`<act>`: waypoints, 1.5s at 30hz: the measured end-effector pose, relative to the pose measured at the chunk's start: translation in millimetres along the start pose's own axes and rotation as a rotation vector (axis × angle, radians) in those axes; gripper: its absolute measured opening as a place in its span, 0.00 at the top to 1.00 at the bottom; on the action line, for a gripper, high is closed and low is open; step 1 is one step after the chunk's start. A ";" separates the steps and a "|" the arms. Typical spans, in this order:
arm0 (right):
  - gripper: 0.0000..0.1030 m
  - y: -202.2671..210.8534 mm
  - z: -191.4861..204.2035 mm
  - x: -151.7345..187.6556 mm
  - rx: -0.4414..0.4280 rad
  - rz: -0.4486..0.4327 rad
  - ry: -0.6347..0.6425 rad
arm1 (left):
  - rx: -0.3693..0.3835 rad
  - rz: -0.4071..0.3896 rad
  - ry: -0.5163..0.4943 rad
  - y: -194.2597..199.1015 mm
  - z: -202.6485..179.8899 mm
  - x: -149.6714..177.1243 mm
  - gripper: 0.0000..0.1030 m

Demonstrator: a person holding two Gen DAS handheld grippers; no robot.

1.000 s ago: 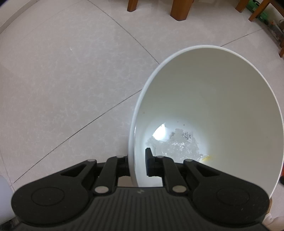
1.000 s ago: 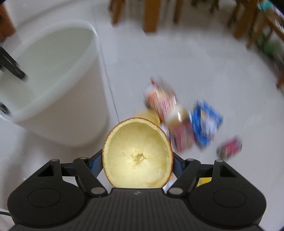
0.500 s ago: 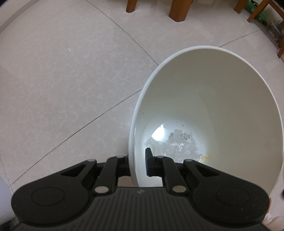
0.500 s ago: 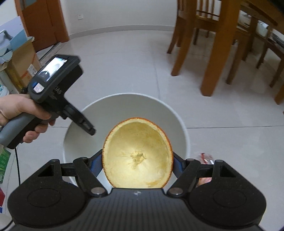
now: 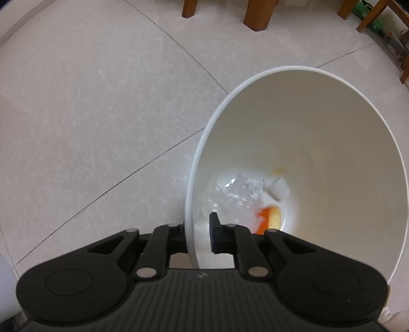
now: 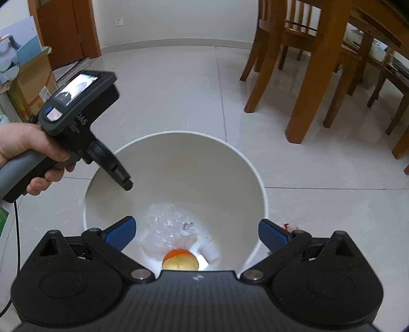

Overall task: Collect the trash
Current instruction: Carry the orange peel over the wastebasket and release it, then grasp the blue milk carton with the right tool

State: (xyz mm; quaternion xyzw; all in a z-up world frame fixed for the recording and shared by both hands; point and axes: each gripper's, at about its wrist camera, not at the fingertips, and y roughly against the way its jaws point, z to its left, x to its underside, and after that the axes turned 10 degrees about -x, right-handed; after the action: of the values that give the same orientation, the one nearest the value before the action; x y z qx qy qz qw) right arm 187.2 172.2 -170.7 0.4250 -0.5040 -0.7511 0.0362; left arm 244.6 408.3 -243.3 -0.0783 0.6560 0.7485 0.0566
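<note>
A white bin [image 6: 179,134] stands on the tiled floor, and its inner wall [image 5: 319,127] fills the right of the left wrist view. My left gripper [image 5: 196,235] is shut on the bin's rim, one finger inside and one outside; in the right wrist view the left gripper [image 6: 125,182] reaches in from the left, held by a hand [image 6: 25,145]. My right gripper [image 6: 196,231] hangs open above the bin's mouth with nothing between its blue pads. An orange peel half [image 6: 180,259] lies on the bin's bottom [image 5: 268,219] beside crumpled clear plastic [image 6: 168,222].
Wooden chair and table legs [image 6: 306,89] stand to the right behind the bin, with more legs [image 5: 258,12] at the top of the left wrist view. A cardboard box [image 6: 30,79] and a door [image 6: 64,28] are at the left. A scrap of red wrapper [image 6: 286,226] lies right of the bin.
My right gripper has opened and the orange peel half has dropped from it to the bottom of the bin. The left gripper still grips the rim.
</note>
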 end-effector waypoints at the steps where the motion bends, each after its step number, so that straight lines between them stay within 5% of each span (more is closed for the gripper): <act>1: 0.00 3.2 -3.3 1.8 0.010 -0.007 -0.001 | 0.000 0.000 -0.001 0.2 -0.3 -0.3 0.90; 13: 0.00 -0.4 -81.3 91.8 0.150 0.012 -0.175 | -0.012 -0.001 -0.009 -0.1 -3.4 1.2 0.90; 32: 0.03 -119.7 -169.2 232.1 0.196 0.217 -0.412 | -0.040 0.003 -0.022 -0.1 -11.8 0.9 0.90; 45: 0.28 -168.5 -189.6 254.6 0.191 0.276 -0.431 | -0.067 0.000 -0.037 0.0 -20.4 1.3 0.90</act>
State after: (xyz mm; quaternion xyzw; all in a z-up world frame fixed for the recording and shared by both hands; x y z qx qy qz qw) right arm 216.2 -5.9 -481.5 0.1841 -0.6215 -0.7614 -0.0101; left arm 244.2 388.1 -246.1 -0.0664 0.6293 0.7714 0.0662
